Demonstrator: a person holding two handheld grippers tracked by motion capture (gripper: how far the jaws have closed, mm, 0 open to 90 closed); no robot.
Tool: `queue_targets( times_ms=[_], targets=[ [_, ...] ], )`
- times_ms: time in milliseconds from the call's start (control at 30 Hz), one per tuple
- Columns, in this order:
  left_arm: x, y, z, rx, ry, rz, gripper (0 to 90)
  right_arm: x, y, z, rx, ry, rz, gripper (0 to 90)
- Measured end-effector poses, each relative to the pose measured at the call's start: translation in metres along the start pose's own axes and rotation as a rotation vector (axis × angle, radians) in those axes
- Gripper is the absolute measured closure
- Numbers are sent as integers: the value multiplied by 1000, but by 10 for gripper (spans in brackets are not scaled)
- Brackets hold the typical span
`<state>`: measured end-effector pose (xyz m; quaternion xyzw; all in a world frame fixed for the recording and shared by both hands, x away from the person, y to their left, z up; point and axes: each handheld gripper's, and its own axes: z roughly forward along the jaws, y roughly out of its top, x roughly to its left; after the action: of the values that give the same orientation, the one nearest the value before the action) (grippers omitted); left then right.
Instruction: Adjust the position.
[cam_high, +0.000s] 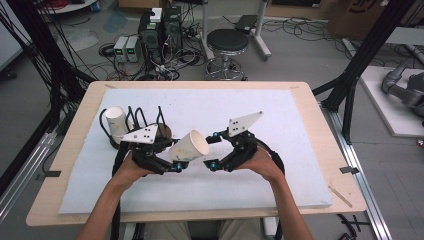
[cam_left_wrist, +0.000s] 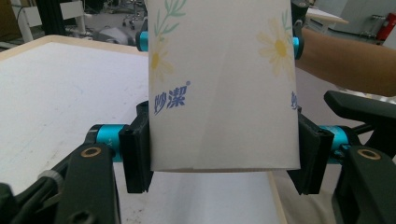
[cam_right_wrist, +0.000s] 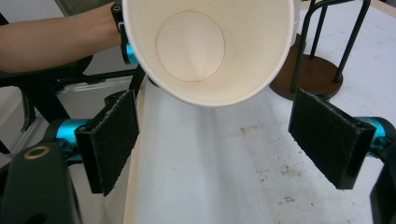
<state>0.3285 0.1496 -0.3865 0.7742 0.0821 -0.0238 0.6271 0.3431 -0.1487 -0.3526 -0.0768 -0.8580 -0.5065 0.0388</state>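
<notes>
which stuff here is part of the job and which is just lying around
In the job:
- paper cup, clamped in the left gripper
- right gripper, open at its mouth
- wire rack
- second cup on the rack

Lying about:
- stool
- floor electronics boxes

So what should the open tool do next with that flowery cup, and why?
Probably ease the right tool forward over the paper cup's rim and close. The left tool grips the cup near its base, its mouth faces the right tool, and the right tool's pads stand wide apart, just short of the rim.

Matt printed paper cup (cam_left_wrist: 224, 93), wooden table (cam_high: 75, 130)
</notes>
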Motion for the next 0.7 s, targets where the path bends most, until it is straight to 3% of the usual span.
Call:
queue_targets(
  times_ms=[300,433,700],
  targets=[
    [-1,1,5,-29,-15,9,361,1,0,3,-30,2,-5,165],
    [-1,1,6,-39,-18,9,361,0,-3,5,-87,18,9,166],
    [-1,1,7,-52,-26,16,361,1,-2,12,-141,53,8,166]
  ],
)
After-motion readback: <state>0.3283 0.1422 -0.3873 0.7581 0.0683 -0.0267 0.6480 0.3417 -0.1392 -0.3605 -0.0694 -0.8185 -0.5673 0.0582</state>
